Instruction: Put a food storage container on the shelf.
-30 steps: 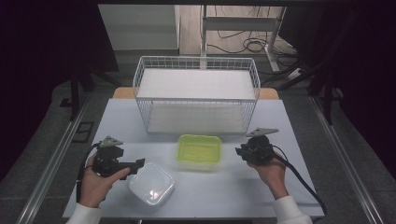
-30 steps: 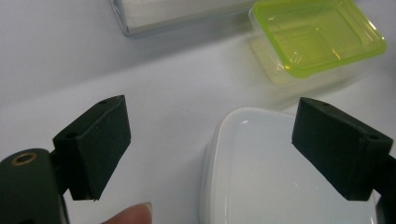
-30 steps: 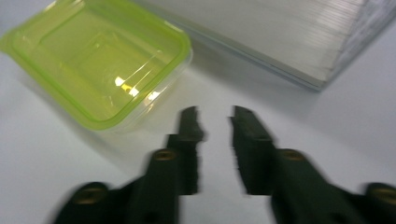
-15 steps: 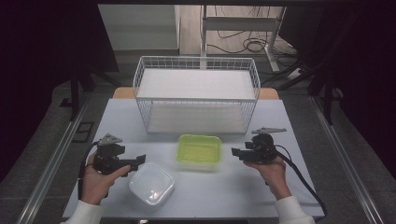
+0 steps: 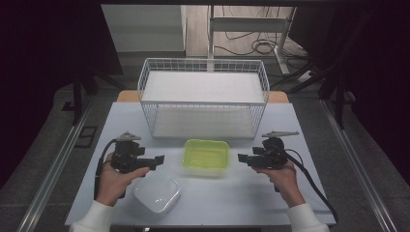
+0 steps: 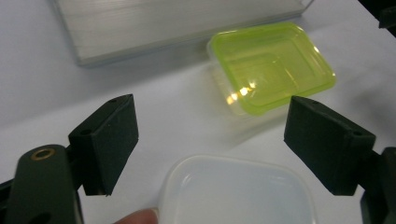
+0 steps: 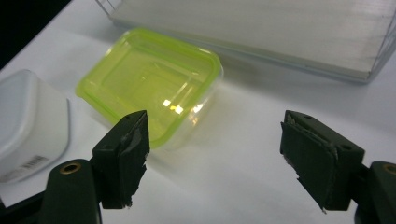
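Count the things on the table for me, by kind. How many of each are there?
Green-lidded container: 1
White container: 1
White wire basket: 1
Hand-held grippers: 2, the left gripper and the right gripper, both open with nothing between the jaws
Total: 5

Left gripper (image 6: 210, 154): jaws wide apart, nothing between the pads
White container (image 6: 238, 193): low centre, just under the jaws
Green container (image 6: 271, 65): beyond, on the table (image 6: 37, 84)
Fingertip (image 6: 137, 217): bottom edge, touching the white container's rim
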The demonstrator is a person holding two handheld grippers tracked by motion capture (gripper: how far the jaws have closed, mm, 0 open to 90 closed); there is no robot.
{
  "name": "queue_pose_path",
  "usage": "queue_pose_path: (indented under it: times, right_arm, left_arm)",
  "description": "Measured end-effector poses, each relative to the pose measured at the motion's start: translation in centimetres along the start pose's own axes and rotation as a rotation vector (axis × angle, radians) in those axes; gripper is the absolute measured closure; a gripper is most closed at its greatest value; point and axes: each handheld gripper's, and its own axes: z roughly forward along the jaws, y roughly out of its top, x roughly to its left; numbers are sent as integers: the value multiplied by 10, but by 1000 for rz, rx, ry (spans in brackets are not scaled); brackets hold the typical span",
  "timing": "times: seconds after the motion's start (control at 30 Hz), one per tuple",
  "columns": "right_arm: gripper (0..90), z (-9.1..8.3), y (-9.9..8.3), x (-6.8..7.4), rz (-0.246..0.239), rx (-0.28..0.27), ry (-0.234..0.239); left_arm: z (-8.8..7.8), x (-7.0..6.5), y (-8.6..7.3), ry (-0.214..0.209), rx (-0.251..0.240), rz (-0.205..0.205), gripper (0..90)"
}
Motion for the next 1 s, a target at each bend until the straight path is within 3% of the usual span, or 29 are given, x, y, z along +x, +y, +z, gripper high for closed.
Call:
queue_pose_path:
  times: [0.03,0.3,0.5,0.53,0.63,0.77,0.8,0.9,0.93,1.0]
  right_arm:
    - [235,-1,1,3,-10,-6,-7]
    - [239,6,10,15,-22,8,-1]
    - [261,16,15,15,18,16,28]
    - [272,20,17,16,23,24,18]
    - [285,24,18,17,34,31,15]
    - [322,34,21,19,54,32,5]
    - [349,39,21,18,78,27,8]
    - [364,45,19,18,83,36,0]
    - [373,50,17,17,82,49,-5]
    - [380,54,16,17,83,57,-9]
  left_arm:
    - [5,-4,6,-26,17,5,180]
    - [28,-9,30,-60,82,22,199]
    - [52,-3,45,-80,147,-8,233]
    - [59,-1,50,-110,165,-31,235]
    - [65,0,53,-138,173,-61,248]
    - [76,-4,58,-133,207,-40,273]
    - [79,-5,59,-133,216,-34,281]
    - [87,-5,61,-125,244,-49,299]
    - [92,-5,60,-126,256,-79,311]
    - [96,-2,60,-129,275,-71,325]
